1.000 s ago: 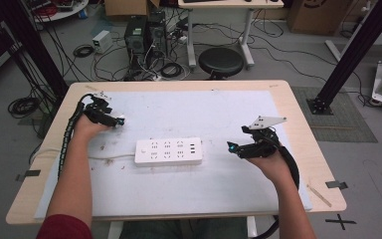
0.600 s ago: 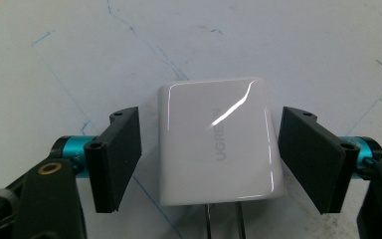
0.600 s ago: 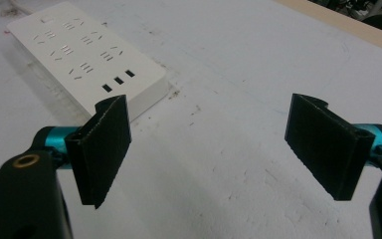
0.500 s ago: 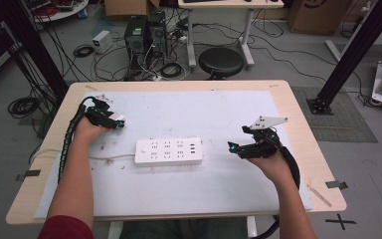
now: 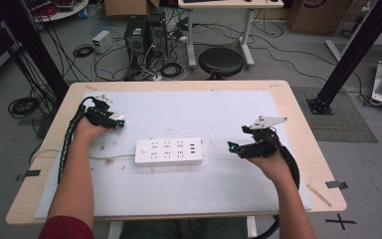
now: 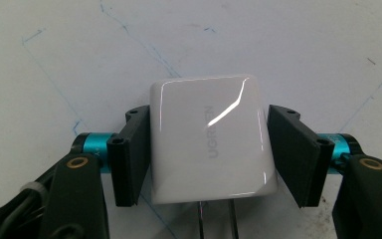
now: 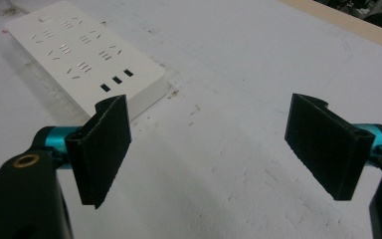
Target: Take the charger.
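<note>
You are bringing your left gripper [image 5: 121,123] in toward the power strip [image 5: 168,151] from where it was a second ago, and it is gripping a white UGREEN charger [image 6: 212,139], prongs pointing back at the camera. The strip is lying mid-table [image 5: 189,201]; the charger is hanging at its 10 o'clock. Your right gripper [image 7: 214,149] is hovering wide apart at 3 o'clock, empty.

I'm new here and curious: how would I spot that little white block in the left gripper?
Start at the white power strip mid-table, then look left and slightly back to the left gripper. Between its black jaws sits a glossy white charger, lettered UGREEN, with metal prongs; the strip instead shows rows of sockets.
</note>
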`<state>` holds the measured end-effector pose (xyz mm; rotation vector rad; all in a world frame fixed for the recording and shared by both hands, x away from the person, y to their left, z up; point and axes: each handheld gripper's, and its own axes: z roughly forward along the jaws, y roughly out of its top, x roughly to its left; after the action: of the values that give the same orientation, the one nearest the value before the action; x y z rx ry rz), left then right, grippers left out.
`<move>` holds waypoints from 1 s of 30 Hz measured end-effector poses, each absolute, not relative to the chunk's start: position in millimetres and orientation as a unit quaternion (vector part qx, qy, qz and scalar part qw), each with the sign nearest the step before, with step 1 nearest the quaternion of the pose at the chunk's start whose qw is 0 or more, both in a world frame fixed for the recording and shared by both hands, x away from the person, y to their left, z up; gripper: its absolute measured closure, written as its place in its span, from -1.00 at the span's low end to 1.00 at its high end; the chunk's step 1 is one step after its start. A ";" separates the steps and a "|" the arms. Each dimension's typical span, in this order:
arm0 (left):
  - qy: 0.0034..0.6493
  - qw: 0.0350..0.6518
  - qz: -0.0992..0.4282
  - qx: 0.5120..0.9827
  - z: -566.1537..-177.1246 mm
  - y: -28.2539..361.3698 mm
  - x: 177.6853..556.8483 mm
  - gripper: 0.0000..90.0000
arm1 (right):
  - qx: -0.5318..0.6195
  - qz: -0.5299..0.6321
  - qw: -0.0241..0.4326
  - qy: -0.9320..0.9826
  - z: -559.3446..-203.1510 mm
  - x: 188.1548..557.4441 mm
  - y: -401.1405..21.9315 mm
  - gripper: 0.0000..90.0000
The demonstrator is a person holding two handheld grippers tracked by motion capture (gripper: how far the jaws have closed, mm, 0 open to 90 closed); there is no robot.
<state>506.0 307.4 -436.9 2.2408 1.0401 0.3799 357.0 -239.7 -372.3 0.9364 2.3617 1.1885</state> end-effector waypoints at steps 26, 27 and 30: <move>0.342 0.363 0.193 0.845 -364.8 305.9 440.3 -0.06 | 0.309 0.426 0.163 0.834 -357.2 348.4 -237.8 -0.59; 0.338 0.366 0.193 0.845 -360.4 304.4 434.8 -0.06 | 0.305 0.430 0.163 0.834 -355.9 348.0 -238.1 -0.59; 0.321 0.378 0.198 0.845 -346.9 298.0 418.4 -0.06 | 0.302 0.434 0.161 0.834 -351.4 344.8 -237.8 -0.59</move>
<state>418.4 298.0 -346.9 2.1604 0.8210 0.5062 344.8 -237.8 -351.4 0.8614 2.3800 1.2376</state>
